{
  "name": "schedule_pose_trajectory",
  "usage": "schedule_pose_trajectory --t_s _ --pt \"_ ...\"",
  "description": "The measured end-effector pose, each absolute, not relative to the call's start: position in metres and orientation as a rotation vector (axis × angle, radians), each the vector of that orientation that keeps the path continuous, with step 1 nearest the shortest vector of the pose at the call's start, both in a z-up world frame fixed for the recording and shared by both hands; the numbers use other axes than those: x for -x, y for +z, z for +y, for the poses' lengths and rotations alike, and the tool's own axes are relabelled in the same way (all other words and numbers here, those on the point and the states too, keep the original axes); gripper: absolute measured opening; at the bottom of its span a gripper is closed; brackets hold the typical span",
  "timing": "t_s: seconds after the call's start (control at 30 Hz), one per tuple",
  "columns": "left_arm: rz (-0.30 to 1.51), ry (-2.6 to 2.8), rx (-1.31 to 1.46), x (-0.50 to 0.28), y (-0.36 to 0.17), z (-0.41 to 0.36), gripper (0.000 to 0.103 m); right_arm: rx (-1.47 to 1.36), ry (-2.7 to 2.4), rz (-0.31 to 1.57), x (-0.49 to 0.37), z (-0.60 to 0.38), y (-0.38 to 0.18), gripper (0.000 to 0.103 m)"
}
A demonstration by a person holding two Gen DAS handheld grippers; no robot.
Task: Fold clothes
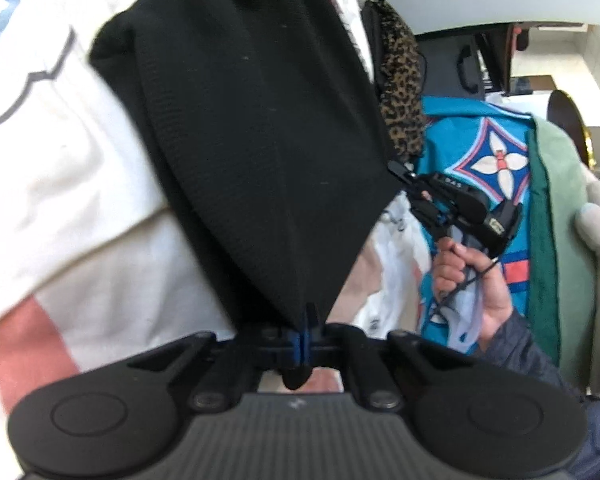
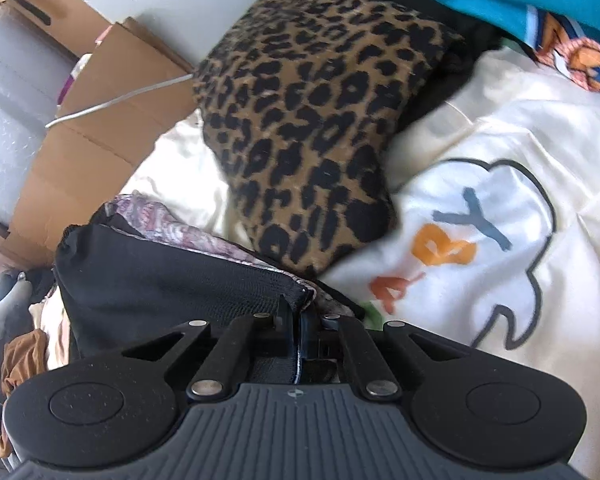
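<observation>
1. Left tool [image 1: 305, 320] has its jaws pinched fully together on 1 corner of a black garment [image 1: 252, 128], which fans out wide above the grip.
2. Right tool [image 2: 296, 312] is likewise clamped tight on another corner of the same black garment [image 2: 172, 276]; the left wrist view shows it gripping the cloth's far edge, held by a person's hand [image 1: 472, 276].
3. The garment hangs stretched between the 2 tools, above a cream bedsheet [image 2: 480, 152] printed with coloured letters inside a cloud outline.
4. Judged from this, the step in hand is spreading the piece before laying it down to fold. Doing it well means keeping both corners level and the top edge taut, so the cloth lands flat without creases.
5. The fabric is finely ribbed, matte black and lightly flecked with lint; a pale patterned lining shows along 1 edge.
6. A leopard-print cushion [image 2: 312, 128] and a turquoise patterned cloth [image 1: 480, 152] crowd the bed nearby.
</observation>
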State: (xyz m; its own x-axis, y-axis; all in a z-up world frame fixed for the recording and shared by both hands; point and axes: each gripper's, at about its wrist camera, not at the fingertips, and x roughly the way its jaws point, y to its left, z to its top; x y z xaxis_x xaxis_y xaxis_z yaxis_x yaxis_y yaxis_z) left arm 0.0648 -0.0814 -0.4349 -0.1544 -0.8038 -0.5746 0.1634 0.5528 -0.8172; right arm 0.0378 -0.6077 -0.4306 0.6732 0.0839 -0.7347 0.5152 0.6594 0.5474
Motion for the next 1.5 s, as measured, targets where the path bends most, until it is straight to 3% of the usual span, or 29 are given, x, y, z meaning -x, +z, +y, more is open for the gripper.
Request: schedule_pose_trajectory --t_s 0.27,0.47,1.0,1.5 --pt "1.526 -0.896 0.501 -0.069 -0.438 -0.098 0.007 -0.901 -0.288 0.812 -0.032 -0.615 -0.442 0.010" --pt "1.518 -0.859 0.394 -0.074 -0.413 -0.091 0.021 -0.771 -0.322 0.781 -0.024 -0.608 -0.415 0.030" --pt "1.365 -0.659 0.163 -0.156 -0.339 -0.064 0.043 -0.769 -0.338 0.663 0.002 -0.599 -0.392 0.030" --pt "1.188 -0.571 0.048 -0.269 -0.268 -0.137 0.044 -0.686 -0.265 0.614 -0.024 -0.581 -0.373 0.030"
